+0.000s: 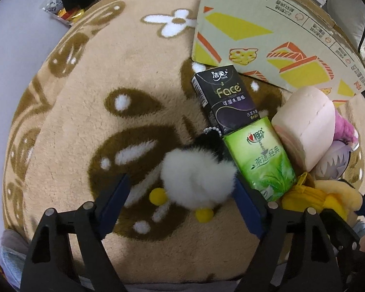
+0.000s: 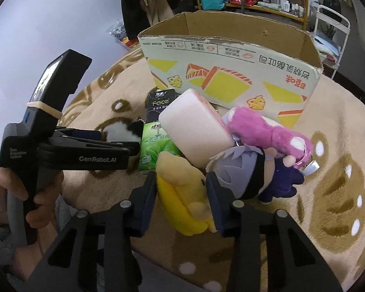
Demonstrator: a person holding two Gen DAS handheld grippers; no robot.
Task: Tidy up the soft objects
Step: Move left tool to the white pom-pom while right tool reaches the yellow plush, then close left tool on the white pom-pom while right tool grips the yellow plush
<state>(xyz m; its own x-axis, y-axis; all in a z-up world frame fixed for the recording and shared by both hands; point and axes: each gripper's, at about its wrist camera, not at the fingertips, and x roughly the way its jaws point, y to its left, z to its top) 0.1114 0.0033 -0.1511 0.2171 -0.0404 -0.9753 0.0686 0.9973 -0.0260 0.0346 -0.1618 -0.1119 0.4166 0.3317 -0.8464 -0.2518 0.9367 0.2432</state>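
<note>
Tissue packs (image 1: 262,155), sponge (image 1: 304,126) crowd white plush (image 1: 197,177); box (image 2: 231,73) behind.

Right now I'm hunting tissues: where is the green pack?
Left wrist view, right of centre: the green tissue pack lies on the rug, touching the black tissue pack and the white plush.

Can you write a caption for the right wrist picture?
Right gripper fingers squeezing a yellow plush toy beside the cardboard box.

right tool (image 2: 182,203) clamping yellow plush (image 2: 180,189), cardboard box (image 2: 231,73)
</note>
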